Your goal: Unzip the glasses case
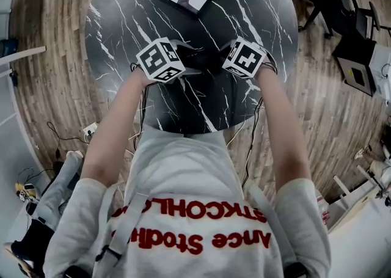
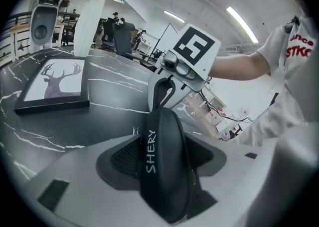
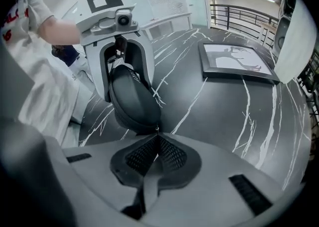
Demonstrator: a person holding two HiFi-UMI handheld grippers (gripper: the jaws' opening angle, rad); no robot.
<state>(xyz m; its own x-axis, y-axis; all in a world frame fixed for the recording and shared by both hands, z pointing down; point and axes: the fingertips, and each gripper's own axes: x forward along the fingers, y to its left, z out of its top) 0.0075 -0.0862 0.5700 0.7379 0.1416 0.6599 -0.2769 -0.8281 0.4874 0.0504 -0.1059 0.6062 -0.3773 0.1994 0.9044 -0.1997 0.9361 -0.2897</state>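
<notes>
The glasses case (image 3: pixel 132 101) is clamped between the pads of the left gripper (image 2: pixel 164 153). It's stood on edge so the "SHERY" side faces out and one narrow end sticks forward past the jaws. That looks like a bracing hold: the body gets pinned so the zip can be dragged without the whole case sliding along.

The right gripper (image 3: pixel 157 143) is brought in nose-down from the opposite side, jaws pressed together. A tiny metal bit, probably the zipper pull (image 3: pixel 157 129), is seen right at the tip, touching the case's near end. Whether it's actually pinched can't be told, it's too small. No open gap in the seam can be made out, so the zip is probably still to be run.

All of this is held over the middle of the black marble table (image 3: pixel 224 116), apparently lifted off it. The framed deer picture (image 3: pixel 239 61) is left well apart toward the far edge.
</notes>
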